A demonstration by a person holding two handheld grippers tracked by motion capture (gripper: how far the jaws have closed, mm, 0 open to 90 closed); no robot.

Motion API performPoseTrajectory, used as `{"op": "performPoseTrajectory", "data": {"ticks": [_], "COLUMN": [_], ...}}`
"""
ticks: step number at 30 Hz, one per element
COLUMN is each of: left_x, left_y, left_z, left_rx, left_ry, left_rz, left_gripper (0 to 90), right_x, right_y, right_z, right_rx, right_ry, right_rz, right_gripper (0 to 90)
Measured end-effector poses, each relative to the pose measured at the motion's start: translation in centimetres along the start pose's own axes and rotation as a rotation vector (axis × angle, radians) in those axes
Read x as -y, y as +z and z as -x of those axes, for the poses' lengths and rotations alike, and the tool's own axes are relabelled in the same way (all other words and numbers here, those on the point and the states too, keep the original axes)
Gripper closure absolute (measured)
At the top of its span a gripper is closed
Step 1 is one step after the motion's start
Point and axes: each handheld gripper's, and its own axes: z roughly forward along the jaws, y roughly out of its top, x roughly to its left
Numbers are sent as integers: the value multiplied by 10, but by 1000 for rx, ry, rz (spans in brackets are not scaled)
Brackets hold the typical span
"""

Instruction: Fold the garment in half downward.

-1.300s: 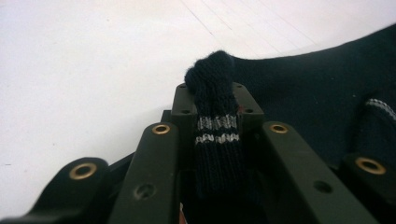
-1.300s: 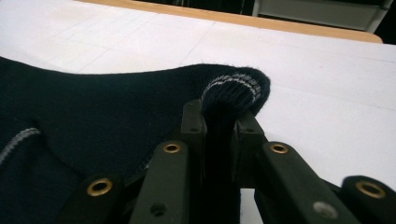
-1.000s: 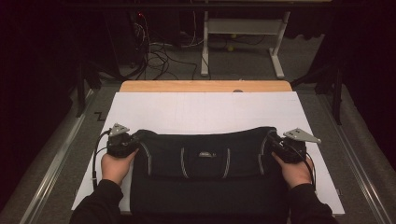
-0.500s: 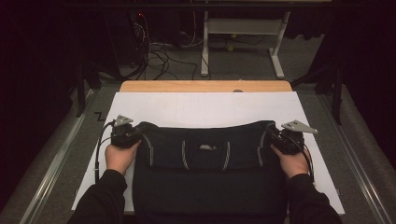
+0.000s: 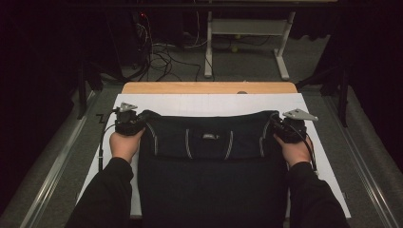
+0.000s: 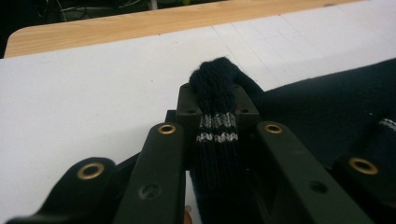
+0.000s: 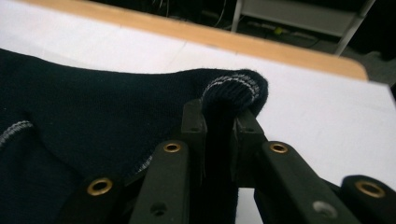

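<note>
Gripping both corners of the folded-over sweater, I held left gripper and right gripper clamped; further folds remained.

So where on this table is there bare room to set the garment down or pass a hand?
Free: the white sheet between the dark garment and the wooden edge, plus narrow strips outside the left gripper and the right gripper. Crowded: the near half, under garment and forearms.

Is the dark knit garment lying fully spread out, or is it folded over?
Folded: the dark navy knit garment has a band doubled back across its body, its ends clamped by the left gripper and right gripper.
</note>
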Motion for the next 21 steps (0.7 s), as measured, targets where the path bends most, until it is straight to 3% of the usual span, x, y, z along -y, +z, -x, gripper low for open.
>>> {"op": "performPoseTrajectory", "data": {"ticks": [5,11,14,17,19,21], "left_x": [3,9,14,20,24,28], "left_y": [6,19,24,31,32,31], "left_z": [-2,-1,-5,-9,-12,-13], "left_rx": [-4,15,13,14,18,7], "left_ry": [-8,-17,-41,-65,-85,-80], "left_rz": [-10,-47,-61,-96,-106,-112], "left_gripper": [752,739,724,656,574,493], "right_x": [-9,2,5,7,10,10], "right_y": [5,22,29,33,36,36], "right_z": [-1,-3,-2,-1,1,3], "right_rx": [17,34,38,39,44,52], "right_ry": [-10,-23,-11,-1,7,26], "right_rz": [20,-79,-97,-105,-130,-137], "right_gripper": [791,761,756,722,622,540]}}
